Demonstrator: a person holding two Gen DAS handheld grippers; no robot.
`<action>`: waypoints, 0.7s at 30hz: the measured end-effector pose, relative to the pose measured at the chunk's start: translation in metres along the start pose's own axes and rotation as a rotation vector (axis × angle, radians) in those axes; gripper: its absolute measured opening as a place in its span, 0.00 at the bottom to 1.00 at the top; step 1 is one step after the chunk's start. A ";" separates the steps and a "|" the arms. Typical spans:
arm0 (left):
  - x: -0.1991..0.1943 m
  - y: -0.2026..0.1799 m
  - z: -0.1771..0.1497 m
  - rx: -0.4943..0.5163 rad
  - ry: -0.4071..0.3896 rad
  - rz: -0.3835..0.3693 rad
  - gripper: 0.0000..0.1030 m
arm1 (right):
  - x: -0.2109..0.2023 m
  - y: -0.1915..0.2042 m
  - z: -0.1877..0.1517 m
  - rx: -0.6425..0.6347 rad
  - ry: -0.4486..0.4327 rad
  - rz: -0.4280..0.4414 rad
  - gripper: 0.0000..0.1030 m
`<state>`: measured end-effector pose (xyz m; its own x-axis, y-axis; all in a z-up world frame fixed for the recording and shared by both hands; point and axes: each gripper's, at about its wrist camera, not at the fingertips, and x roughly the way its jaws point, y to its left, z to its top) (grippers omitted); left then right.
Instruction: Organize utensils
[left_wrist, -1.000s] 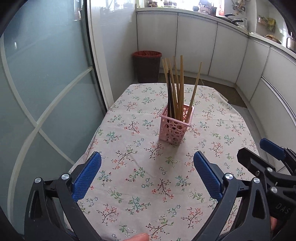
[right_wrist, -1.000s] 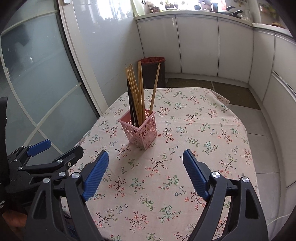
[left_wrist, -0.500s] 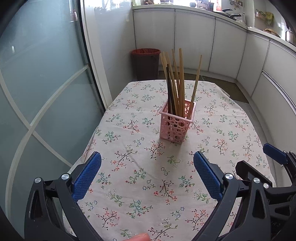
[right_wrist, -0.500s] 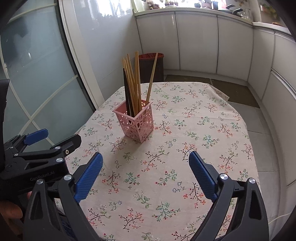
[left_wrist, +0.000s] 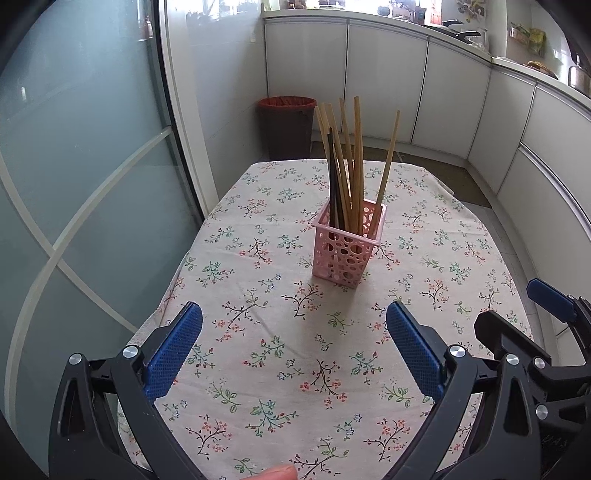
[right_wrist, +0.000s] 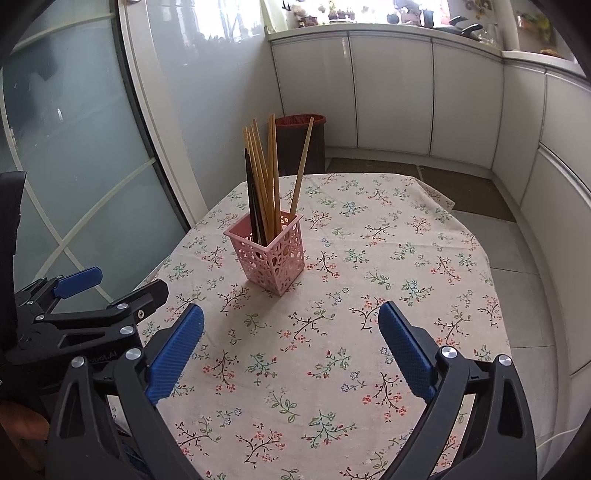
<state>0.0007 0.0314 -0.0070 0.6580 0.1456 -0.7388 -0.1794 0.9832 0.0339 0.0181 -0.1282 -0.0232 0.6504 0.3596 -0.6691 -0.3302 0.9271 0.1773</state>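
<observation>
Chopsticks (left_wrist: 349, 162) stand in pink holder (left_wrist: 347, 251), bin (left_wrist: 287, 127) behind

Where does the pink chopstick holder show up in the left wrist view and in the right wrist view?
Left wrist: pink chopstick holder stands just right of centre, mid-table.
Right wrist: it stands left of centre.
Shared landmark: the red-rimmed bin beyond the table's far edge.
</observation>
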 end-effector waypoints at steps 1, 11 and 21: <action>0.000 0.000 0.000 0.000 -0.002 0.000 0.93 | 0.000 0.000 0.000 0.001 0.001 0.001 0.90; 0.001 0.000 -0.001 -0.008 0.001 -0.012 0.93 | 0.000 -0.001 0.000 0.009 0.007 0.007 0.90; 0.001 0.000 -0.001 -0.010 0.006 -0.016 0.93 | 0.001 -0.001 0.000 0.010 0.007 0.007 0.90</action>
<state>0.0011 0.0315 -0.0086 0.6567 0.1291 -0.7430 -0.1762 0.9842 0.0153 0.0187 -0.1286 -0.0236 0.6432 0.3653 -0.6730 -0.3282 0.9256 0.1889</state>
